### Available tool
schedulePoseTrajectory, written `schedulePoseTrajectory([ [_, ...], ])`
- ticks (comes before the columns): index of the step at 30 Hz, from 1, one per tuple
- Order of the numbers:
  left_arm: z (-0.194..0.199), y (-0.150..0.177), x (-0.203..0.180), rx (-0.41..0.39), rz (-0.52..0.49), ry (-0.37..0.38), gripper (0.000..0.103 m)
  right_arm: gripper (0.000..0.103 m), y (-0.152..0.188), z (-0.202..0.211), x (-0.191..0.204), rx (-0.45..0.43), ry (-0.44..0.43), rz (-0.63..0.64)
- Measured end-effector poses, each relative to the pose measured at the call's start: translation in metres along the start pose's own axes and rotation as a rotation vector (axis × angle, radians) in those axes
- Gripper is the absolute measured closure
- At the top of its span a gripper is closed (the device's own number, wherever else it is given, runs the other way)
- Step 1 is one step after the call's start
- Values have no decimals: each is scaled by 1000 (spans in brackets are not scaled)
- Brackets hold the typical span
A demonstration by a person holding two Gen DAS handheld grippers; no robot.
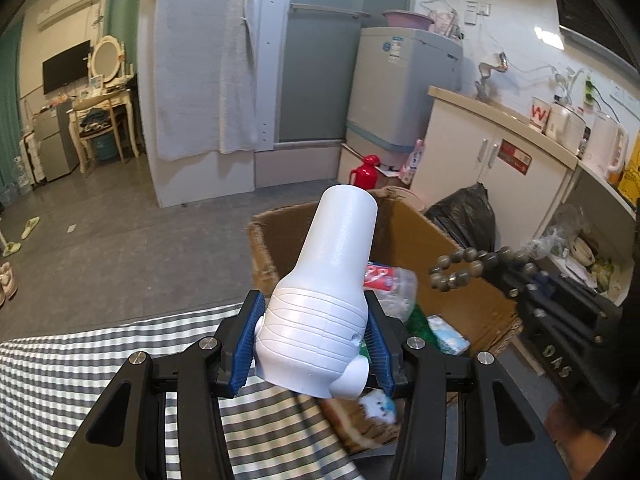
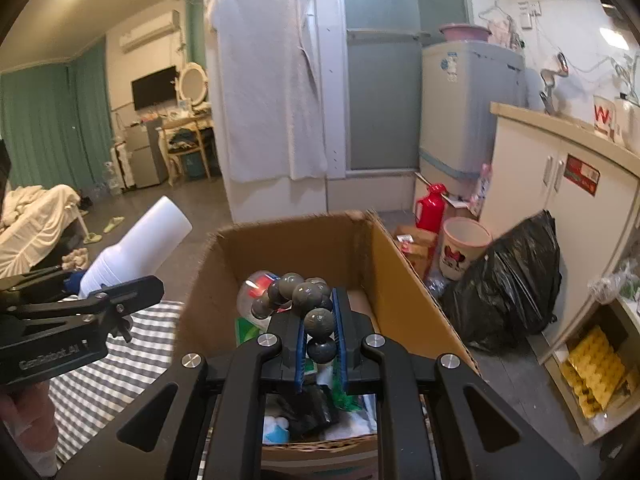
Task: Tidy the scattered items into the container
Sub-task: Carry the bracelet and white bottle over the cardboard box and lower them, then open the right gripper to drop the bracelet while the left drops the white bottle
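Observation:
My left gripper (image 1: pixel 314 338) is shut on a white plastic bottle (image 1: pixel 324 292), its blue pads pressing the ribbed lower body, held at the near left corner of the open cardboard box (image 1: pixel 412 232). The same white bottle (image 2: pixel 132 248) shows at the left of the right wrist view, held over the striped cloth beside the cardboard box (image 2: pixel 288 248). My right gripper (image 2: pixel 320 340) is shut on a string of grey-brown beads (image 2: pixel 304 300) above the box's inside. The beads (image 1: pixel 464 270) hang over the box in the left wrist view.
The box holds a crushed plastic bottle (image 1: pixel 390 284), green and blue packets (image 1: pixel 446 334) and other items. A grey-striped cloth (image 1: pixel 80 364) lies left of it. Right of the box are a black rubbish bag (image 2: pixel 508 288), a white bin (image 2: pixel 464 248), a red flask (image 2: pixel 430 206) and cupboards.

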State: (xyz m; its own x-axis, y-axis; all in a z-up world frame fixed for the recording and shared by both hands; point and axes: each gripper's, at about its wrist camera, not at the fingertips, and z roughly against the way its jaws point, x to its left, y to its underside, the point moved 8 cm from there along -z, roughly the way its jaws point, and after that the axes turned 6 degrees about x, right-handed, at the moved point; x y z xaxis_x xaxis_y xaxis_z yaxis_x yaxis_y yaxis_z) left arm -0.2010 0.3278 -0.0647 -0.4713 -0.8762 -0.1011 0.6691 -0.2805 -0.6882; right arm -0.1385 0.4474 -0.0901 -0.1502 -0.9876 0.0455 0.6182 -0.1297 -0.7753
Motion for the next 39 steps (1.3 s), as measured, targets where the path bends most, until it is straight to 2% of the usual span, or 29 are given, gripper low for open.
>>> schedulePoseTrajectory([
  [6,-20,-4,-25,30,-30,31,53,92,6,-15,-13,43,16,-21],
  [14,-46,5,-40,89,-43,58,53,92,12,-32,-21,95,24,-41],
  [28,-86,21,-58,192,-87,59,53,90,27,-51,-29,177,69,-50],
  [30,-91,23,-60,208,-92,55,53,87,28,-52,-31,184,75,-49],
  [35,-94,24,-56,214,-84,39,52,63,27,-47,-39,171,92,-77],
  [39,-88,19,-52,193,-69,29,46,57,24,-41,-42,152,77,-94],
])
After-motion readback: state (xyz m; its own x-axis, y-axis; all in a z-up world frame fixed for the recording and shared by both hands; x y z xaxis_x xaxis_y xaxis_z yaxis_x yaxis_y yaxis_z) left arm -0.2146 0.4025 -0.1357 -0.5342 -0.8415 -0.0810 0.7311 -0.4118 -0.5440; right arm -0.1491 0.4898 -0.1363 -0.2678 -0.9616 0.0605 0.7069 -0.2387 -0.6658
